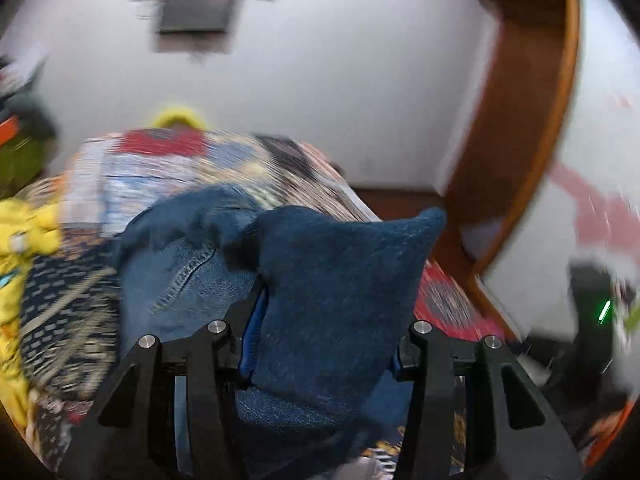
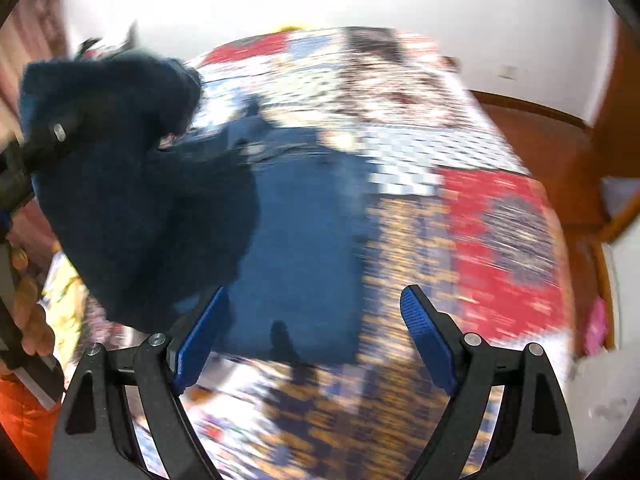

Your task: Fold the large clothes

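A pair of blue denim jeans [image 1: 332, 300] lies on the patchwork bed. My left gripper [image 1: 324, 340] is shut on a thick bunched fold of the denim, which rises between its blue pads and hides the view ahead. In the right wrist view the rest of the jeans [image 2: 296, 240] lies flat on the quilt. The lifted dark fold [image 2: 132, 184] hangs at the left from the left gripper [image 2: 44, 140]. My right gripper [image 2: 316, 320] hovers open over the near end of the flat denim, with nothing between its fingers. Both views are blurred by motion.
The patterned quilt [image 2: 500, 232] covers the bed. A yellow garment [image 1: 24, 236] lies at its left side. A wooden door frame [image 1: 520, 120] and brown floor [image 2: 540, 140] lie to the right, a white wall behind. A hand [image 2: 32, 320] shows at the left edge.
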Available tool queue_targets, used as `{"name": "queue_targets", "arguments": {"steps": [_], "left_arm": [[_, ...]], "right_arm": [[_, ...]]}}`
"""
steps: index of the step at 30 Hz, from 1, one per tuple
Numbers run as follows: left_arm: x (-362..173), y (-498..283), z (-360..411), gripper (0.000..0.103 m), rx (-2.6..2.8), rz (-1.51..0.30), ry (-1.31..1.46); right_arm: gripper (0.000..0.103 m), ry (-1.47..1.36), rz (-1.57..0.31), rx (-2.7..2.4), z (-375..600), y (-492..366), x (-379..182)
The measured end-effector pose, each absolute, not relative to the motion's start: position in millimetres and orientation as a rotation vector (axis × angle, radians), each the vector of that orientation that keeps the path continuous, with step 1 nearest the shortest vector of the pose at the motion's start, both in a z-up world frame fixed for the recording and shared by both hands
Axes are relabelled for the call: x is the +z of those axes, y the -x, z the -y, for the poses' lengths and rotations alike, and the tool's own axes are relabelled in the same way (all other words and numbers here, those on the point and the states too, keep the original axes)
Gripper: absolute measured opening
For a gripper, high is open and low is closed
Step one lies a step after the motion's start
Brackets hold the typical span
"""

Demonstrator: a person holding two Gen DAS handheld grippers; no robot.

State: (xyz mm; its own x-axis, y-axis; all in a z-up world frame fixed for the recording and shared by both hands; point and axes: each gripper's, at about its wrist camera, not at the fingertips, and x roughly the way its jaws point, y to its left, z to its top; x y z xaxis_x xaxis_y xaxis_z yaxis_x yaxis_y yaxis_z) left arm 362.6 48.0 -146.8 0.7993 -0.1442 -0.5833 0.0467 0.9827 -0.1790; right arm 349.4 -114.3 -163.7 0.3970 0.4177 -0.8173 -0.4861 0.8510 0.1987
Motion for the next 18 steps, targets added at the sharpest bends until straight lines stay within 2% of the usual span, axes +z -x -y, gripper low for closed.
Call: {"name": "queue_targets", "arguments": {"steps": [6, 14, 18], "left_arm": [[-218, -379, -8, 0.047, -0.195, -0.862, 0.063], [-188, -379, -12, 0.048, -0.239, -0.808, 0.170], [-200, -379, 16, 0.048, -0.236, -0.855, 0.090]], "right_arm": [[0.086, 0.024, -1.027, 0.446, 174, -355, -166], [0.086, -0.033, -0.988, 0.439, 201, -343, -152], [0.086, -0.071, -0.980, 0.450, 200, -342, -150]]}}
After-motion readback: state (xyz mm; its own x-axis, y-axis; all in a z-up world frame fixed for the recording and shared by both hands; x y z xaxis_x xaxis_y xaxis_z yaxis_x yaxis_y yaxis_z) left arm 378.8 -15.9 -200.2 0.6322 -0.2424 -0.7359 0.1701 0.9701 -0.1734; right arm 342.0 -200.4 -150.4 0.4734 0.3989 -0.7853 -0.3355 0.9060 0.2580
